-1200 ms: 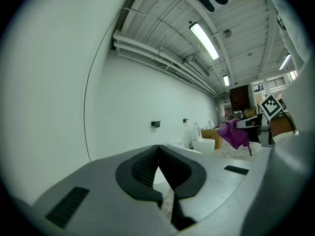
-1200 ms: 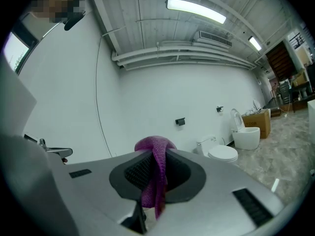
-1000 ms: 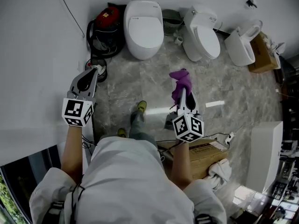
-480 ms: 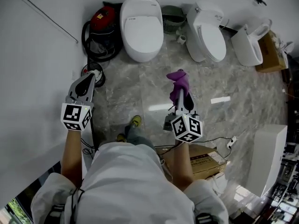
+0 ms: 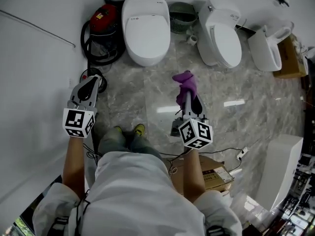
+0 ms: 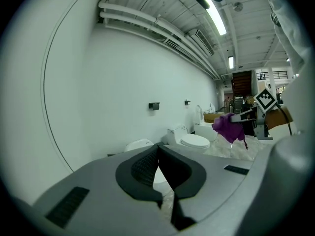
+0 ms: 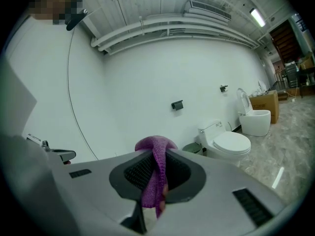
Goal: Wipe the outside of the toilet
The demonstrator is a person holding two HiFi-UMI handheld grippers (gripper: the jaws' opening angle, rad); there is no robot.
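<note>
Three white toilets stand along the far wall: a rounded toilet (image 5: 145,26), a middle toilet (image 5: 221,36) and a third toilet (image 5: 268,48) with its lid up. My right gripper (image 5: 187,96) is shut on a purple cloth (image 5: 184,84), held over the marble floor in front of them. In the right gripper view the purple cloth (image 7: 155,173) hangs between the pads, with the middle toilet (image 7: 229,142) beyond. My left gripper (image 5: 95,80) is shut and holds nothing, near the left wall. In the left gripper view its jaws meet at the left gripper (image 6: 158,150).
A red vacuum cleaner (image 5: 101,28) with a black hose sits left of the rounded toilet. A green bin (image 5: 181,14) stands between the first two toilets. A cardboard box (image 5: 211,173) lies behind my right arm, and a white cabinet (image 5: 280,166) stands at the right.
The person has brought both feet together and the view has shifted toward the toilets. Both grippers keep their pose; the right one still grips the cloth.
</note>
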